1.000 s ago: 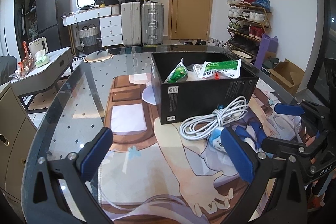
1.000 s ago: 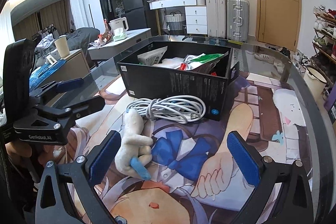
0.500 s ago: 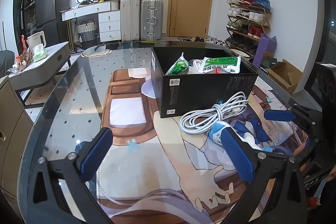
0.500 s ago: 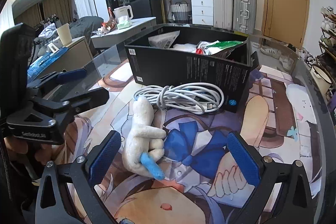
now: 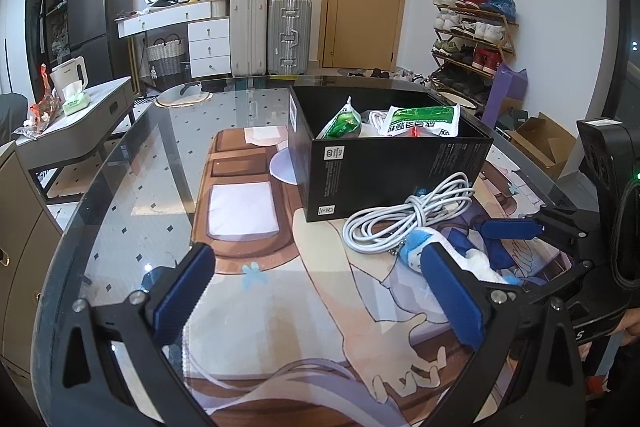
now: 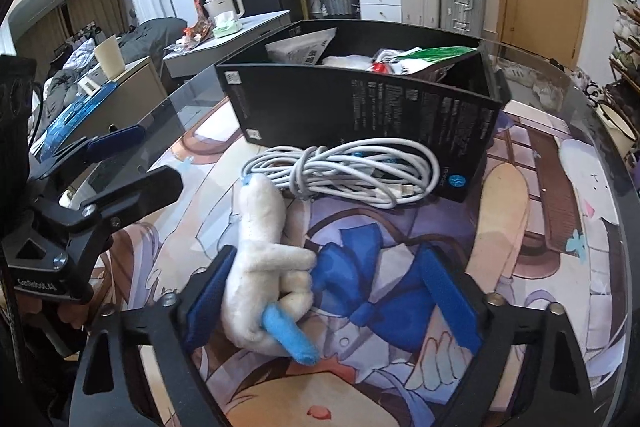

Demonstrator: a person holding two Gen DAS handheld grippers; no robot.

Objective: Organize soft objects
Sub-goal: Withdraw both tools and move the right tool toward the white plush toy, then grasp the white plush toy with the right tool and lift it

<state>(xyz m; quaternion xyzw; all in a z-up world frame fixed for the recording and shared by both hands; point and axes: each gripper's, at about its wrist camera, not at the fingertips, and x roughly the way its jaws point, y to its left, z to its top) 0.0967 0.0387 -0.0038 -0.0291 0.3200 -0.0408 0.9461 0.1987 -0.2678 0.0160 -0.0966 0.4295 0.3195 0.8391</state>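
A white plush toy with blue tips lies on the printed mat, in front of a coiled white cable and an open black box. My right gripper is open and low around the plush; its left pad touches the plush body, the right pad stands apart. In the left wrist view the plush lies partly behind my right-hand pad, beside the cable and the box, which holds green-and-white packets. My left gripper is open and empty over the mat.
The round glass table carries a printed anime mat. The other gripper shows at the right edge of the left wrist view and at the left of the right wrist view. Furniture and suitcases stand behind.
My right gripper has moved forward and down until its jaws stand around the plush toy, and the jaws have narrowed somewhat. My left gripper has drifted slightly and stays open.
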